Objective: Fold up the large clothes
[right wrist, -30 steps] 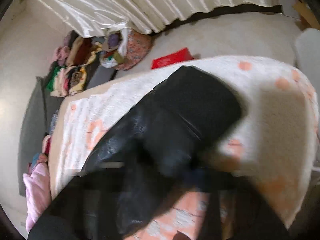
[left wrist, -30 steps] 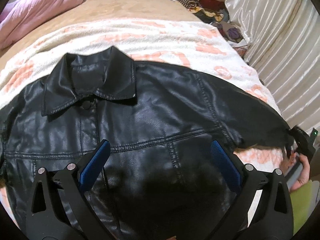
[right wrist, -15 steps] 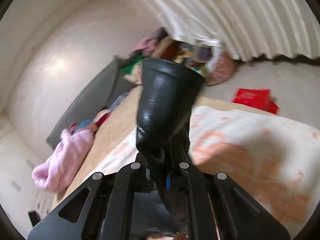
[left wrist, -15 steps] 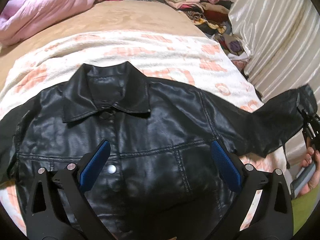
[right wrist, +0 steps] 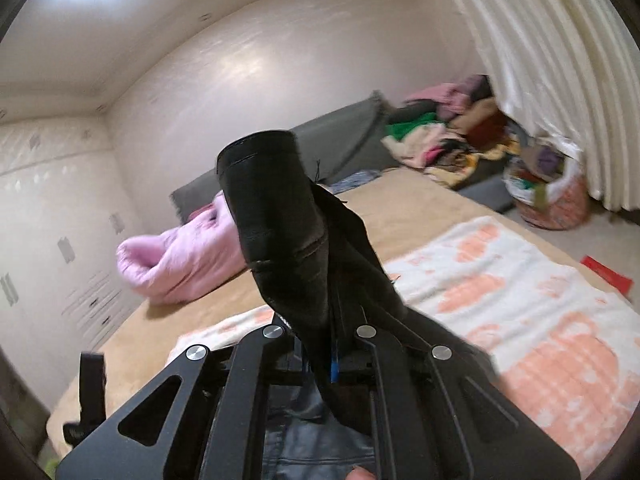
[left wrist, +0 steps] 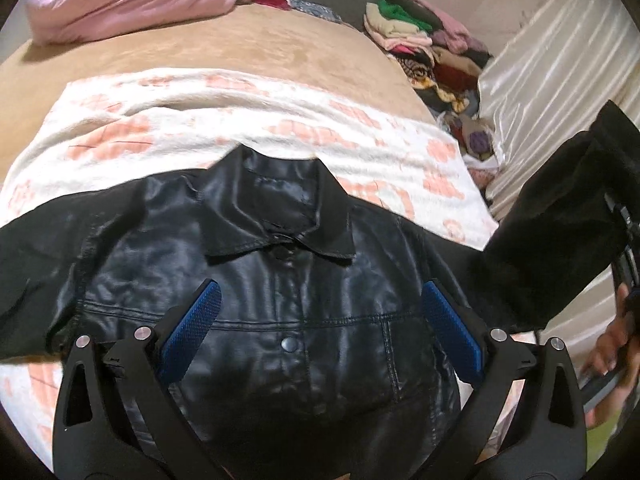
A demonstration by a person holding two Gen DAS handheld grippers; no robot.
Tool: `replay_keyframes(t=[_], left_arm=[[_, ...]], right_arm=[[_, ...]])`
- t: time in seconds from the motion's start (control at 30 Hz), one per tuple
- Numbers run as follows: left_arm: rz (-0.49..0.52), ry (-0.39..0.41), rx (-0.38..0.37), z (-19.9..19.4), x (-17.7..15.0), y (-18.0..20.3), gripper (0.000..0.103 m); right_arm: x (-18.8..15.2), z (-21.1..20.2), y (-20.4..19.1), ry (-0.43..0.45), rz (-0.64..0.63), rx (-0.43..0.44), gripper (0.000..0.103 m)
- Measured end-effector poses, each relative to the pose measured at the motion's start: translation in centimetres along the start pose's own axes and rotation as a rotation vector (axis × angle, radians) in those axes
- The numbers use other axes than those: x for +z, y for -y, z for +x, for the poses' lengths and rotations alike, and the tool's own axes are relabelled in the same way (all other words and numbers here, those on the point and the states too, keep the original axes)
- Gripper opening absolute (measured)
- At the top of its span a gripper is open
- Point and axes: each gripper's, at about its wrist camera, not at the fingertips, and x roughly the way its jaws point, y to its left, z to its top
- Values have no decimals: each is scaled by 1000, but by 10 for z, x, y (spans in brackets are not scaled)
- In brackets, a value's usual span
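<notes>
Left wrist view: glossy black jacket lies buttoned, collar flat.

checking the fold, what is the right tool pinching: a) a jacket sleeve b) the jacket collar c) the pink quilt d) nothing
a: the right tool is shut on the black sleeve, its cuff end sticking up above the bed.

A black leather jacket is lying front-up under the spread left tongs — its sleeve is sticking up, pinched in the right tongs.
</notes>
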Motion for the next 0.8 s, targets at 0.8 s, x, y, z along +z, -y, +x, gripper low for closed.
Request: replay_keyframes(t=[0.8], left_arm=[[-162, 62, -329, -78, 19, -97, 94]], right_arm=[[-148, 66, -185, -201, -335, 194, 6]])
